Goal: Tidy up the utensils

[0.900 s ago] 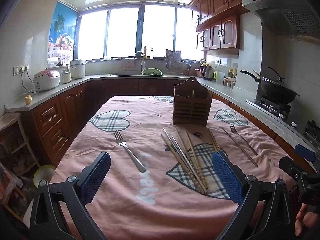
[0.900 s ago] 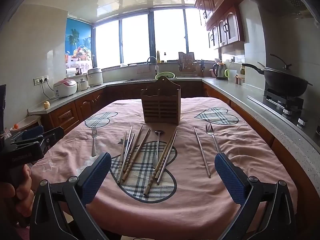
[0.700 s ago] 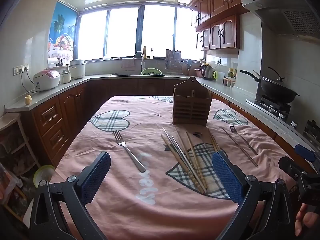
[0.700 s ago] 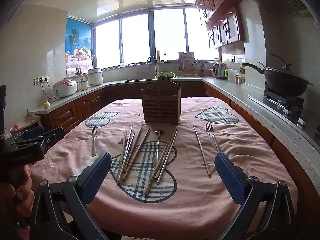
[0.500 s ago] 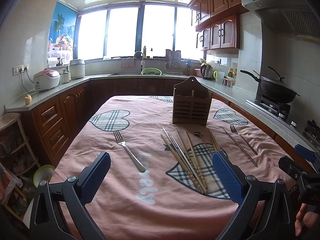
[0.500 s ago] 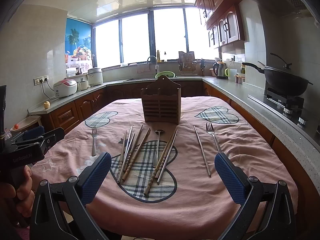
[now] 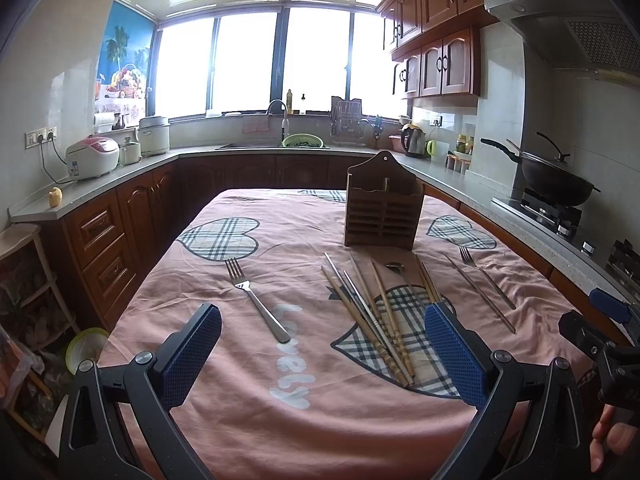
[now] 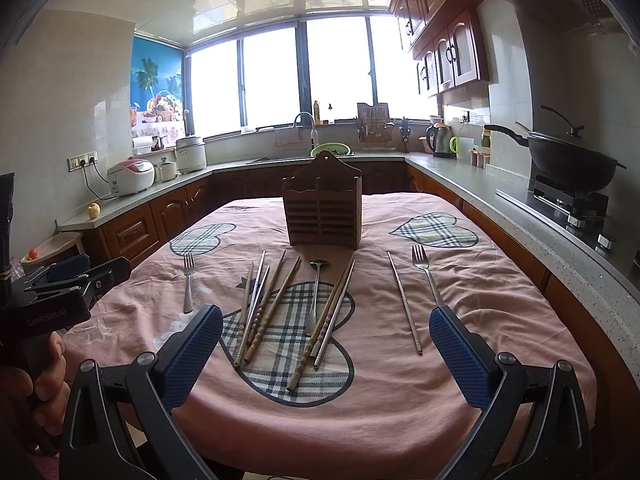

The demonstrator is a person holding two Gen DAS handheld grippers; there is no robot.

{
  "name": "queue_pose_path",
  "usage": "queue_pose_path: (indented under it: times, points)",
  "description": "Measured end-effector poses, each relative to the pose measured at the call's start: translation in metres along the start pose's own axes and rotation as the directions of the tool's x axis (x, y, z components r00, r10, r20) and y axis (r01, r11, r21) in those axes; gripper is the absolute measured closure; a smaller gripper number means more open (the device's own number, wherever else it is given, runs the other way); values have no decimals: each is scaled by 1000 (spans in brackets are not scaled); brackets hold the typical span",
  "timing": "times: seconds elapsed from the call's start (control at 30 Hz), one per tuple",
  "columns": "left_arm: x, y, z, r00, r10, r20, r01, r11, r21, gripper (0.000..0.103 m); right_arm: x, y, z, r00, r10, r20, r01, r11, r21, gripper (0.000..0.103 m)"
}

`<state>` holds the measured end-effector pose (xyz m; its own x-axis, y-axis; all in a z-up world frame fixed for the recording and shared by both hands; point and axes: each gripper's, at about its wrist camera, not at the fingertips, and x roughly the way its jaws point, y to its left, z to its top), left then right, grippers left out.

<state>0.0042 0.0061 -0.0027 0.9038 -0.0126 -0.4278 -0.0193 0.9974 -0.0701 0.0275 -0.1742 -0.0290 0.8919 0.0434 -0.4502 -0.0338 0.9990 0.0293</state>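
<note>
A wooden slatted utensil holder (image 8: 322, 212) stands upright at the table's far middle; it also shows in the left wrist view (image 7: 383, 212). In front of it lie several wooden and metal chopsticks (image 8: 264, 308), a spoon (image 8: 316, 292) and more chopsticks (image 8: 328, 320). One fork (image 8: 188, 284) lies left, another fork (image 8: 426, 276) and a metal chopstick (image 8: 404, 304) lie right. The left fork shows in the left wrist view (image 7: 258, 304). My left gripper (image 7: 320, 354) and right gripper (image 8: 326, 356) are both open and empty, above the table's near edge.
The table wears a pink cloth (image 8: 400, 380) with plaid hearts. Kitchen counters wrap around: rice cookers (image 8: 132, 176) at left, a sink (image 8: 308, 136) at the back, a wok on a stove (image 8: 572, 168) at right. A shelf and bowl (image 7: 84, 348) stand by the table's left.
</note>
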Motion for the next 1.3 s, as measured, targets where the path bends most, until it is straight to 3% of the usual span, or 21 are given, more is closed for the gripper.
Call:
queue_pose_path:
  times: [0.4, 0.57, 0.77, 0.93, 1.07, 1.3]
  points:
    - [35, 21, 19, 992, -62, -112, 53, 996, -78, 1, 9, -14, 9, 1000, 13, -6, -13, 1000, 28, 0]
    - [61, 27, 35, 987, -56, -151, 43, 995, -89, 2, 25, -25, 17, 999, 35, -21, -33, 997, 68, 1]
    - [100, 29, 52, 976, -55, -210, 36, 995, -93, 13, 50, -36, 29, 998, 54, -42, -49, 994, 102, 1]
    - [128, 31, 63, 966, -52, -255, 28, 995, -98, 20, 80, -47, 35, 994, 69, -86, -58, 991, 124, 12]
    - [153, 36, 71, 953, -59, -299, 27, 994, -110, 27, 109, -60, 38, 983, 89, -159, -63, 984, 165, 27]
    - [203, 37, 89, 930, -66, -363, 25, 993, -116, 32, 157, -78, 48, 966, 96, -238, -49, 979, 197, 35]
